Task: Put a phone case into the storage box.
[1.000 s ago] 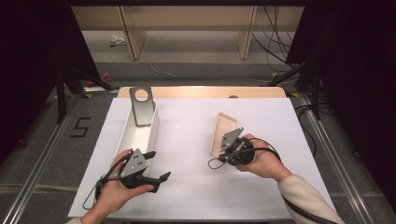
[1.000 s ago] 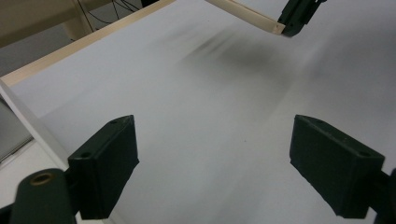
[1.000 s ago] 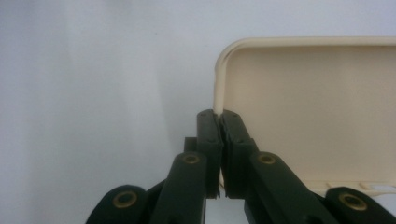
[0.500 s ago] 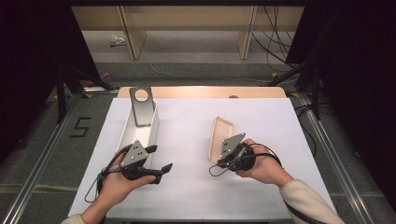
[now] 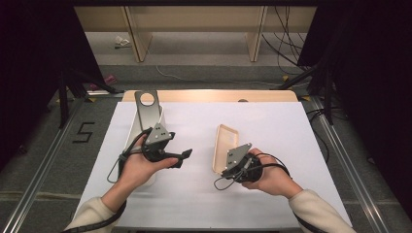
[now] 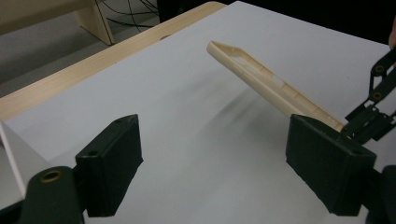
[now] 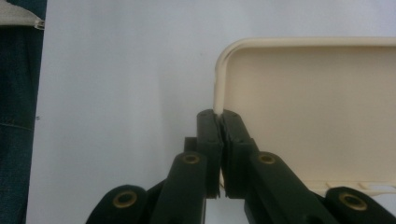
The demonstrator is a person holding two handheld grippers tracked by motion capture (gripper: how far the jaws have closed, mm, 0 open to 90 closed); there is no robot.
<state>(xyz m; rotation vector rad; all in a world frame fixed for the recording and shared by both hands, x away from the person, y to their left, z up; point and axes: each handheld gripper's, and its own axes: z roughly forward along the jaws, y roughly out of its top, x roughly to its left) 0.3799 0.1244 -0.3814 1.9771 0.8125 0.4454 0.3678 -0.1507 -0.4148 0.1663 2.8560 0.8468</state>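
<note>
We note the right gripper (image 5: 228, 170) clamped on the rim of the cream tray (image 5: 224, 145), tilting it off the white table (image 5: 291, 126), perhaps so the left gripper (image 5: 187, 155), its 2 jaws wide apart, can take the far edge.

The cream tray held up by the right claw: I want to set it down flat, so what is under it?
Under the cream tray there is bare white table and its shadow. The right claw pinches its rim; nothing else shows beneath.
</note>
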